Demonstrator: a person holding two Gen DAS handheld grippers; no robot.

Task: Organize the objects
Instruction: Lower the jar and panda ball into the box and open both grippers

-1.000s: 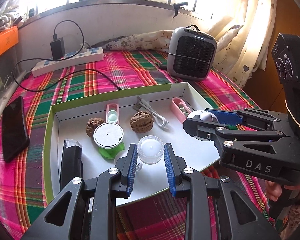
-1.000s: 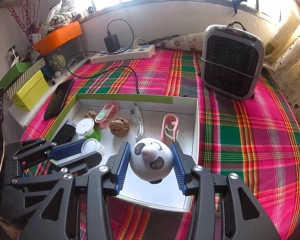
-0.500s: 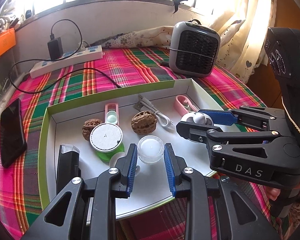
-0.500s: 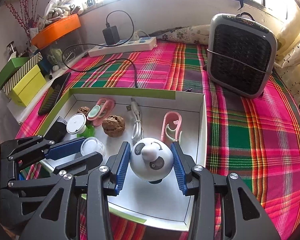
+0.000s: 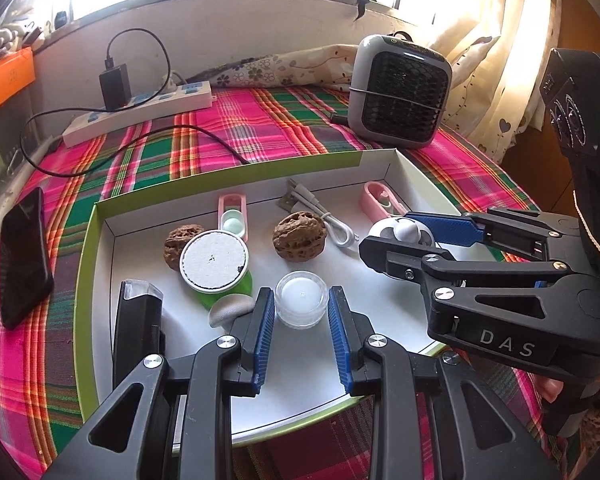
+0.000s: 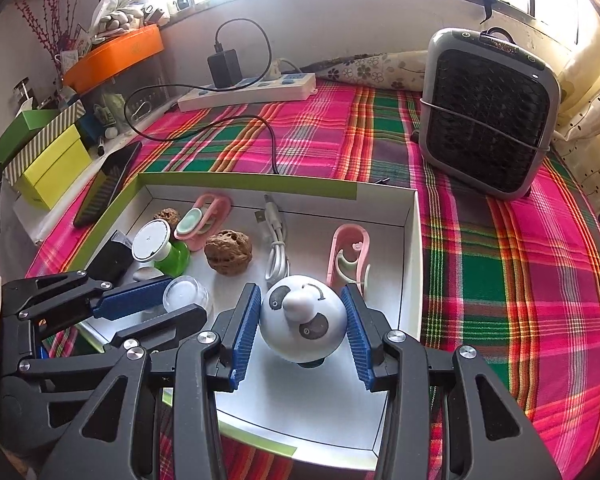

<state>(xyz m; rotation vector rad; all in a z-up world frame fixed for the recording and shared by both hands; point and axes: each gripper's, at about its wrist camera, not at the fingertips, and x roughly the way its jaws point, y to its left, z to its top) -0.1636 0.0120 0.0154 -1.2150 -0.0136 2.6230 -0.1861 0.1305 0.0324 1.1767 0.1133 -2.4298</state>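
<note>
At lower centre of the right wrist view, inside the white tray (image 6: 414, 240), the round panda figure (image 6: 303, 318) sits with its face and nub turned up toward the camera, clamped between the blue pads of the right gripper (image 6: 302, 322), which slants downward. In the left wrist view, the left gripper (image 5: 301, 314) likewise slants down, jaws narrow around the upright clear jar (image 5: 301, 299); contact appears likely but uncertain.
</note>
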